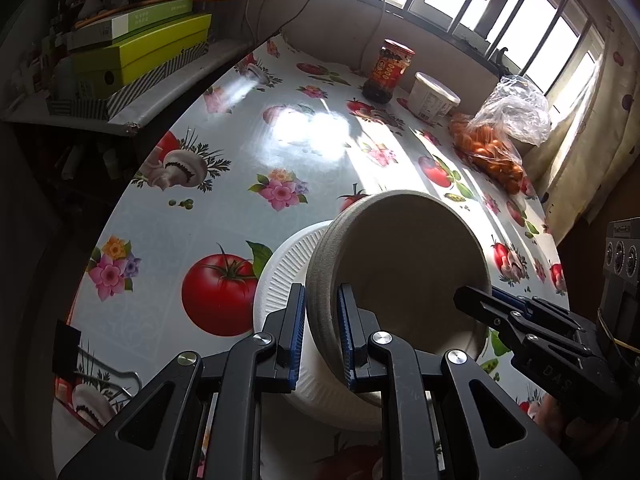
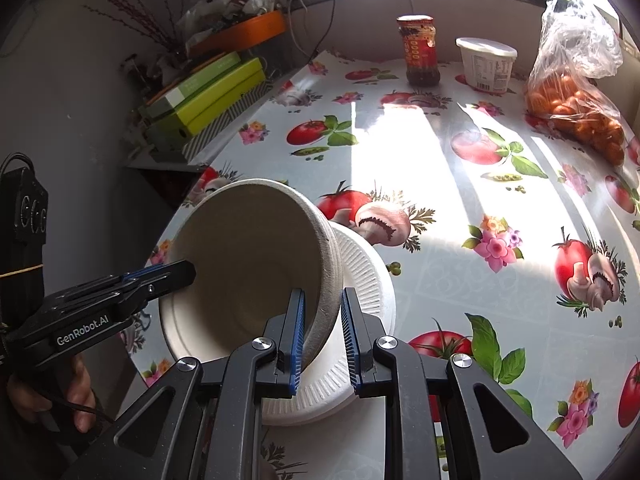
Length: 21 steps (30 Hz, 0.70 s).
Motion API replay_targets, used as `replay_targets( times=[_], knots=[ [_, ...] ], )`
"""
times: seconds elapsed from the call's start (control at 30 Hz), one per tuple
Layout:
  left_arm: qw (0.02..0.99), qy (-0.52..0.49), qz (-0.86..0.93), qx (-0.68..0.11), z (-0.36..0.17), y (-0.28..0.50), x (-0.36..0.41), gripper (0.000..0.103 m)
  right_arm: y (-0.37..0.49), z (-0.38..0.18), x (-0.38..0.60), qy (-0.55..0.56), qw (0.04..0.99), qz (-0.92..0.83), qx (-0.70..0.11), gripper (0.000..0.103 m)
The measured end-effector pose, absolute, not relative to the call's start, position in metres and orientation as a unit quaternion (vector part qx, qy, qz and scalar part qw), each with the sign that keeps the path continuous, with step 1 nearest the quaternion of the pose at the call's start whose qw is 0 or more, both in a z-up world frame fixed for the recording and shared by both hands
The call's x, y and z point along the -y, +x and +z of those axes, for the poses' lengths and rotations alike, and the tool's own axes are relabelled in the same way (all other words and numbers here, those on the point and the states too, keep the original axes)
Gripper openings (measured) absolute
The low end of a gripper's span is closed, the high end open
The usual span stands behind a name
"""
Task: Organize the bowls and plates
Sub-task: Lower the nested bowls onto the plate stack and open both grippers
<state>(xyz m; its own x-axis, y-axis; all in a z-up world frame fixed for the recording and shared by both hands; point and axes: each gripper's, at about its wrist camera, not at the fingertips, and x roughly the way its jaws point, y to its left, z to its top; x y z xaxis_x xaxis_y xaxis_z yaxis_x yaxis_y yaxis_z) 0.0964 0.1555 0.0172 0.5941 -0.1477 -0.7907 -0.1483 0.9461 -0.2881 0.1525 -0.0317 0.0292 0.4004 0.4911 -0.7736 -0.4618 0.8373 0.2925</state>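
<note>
- Left claw (image 1: 323, 332): closed down on the near rim of the beige bowl (image 1: 408, 264), one finger outside the wall, one inside; narrow gap, filled by the rim.
- Right claw (image 2: 322, 336): straddles the opposite rim of the same bowl (image 2: 248, 256); left pad against the inside wall, right pad outside w/ a small gap showing, so can't tell if it's truly pinching.
- Bowl is tilted, mouth facing toward both claws, held above/against the white ribbed plate (image 1: 280, 280), which sits on the table (image 1: 224, 152) right under the claws.
- In right wrist view the plate (image 2: 360, 264) shows past the right finger, bowl leaning on its left part.
- Each claw visible in the other's view: right claw tip (image 1: 476, 302) reaches into the bowl from the right; left claw tip (image 2: 176, 276) comes in from the left.
- Beyond the claws, far edge of table: sauce jar (image 1: 388, 72), white tub (image 1: 434, 96), bag of small orange fruit (image 1: 492, 148).
- Far left of left claw: stacked green boxes (image 1: 140, 48) on a shelf.
</note>
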Motion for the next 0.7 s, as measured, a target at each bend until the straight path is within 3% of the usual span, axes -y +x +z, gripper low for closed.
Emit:
replay_targets(
  times=[0.7],
  knots=[
    [0.874,-0.17,0.003,-0.455,0.0119,0.1029,-0.157,0.017,0.1598,0.0243,0.0324,0.028,0.833,0.284,-0.474,0.02]
  ],
)
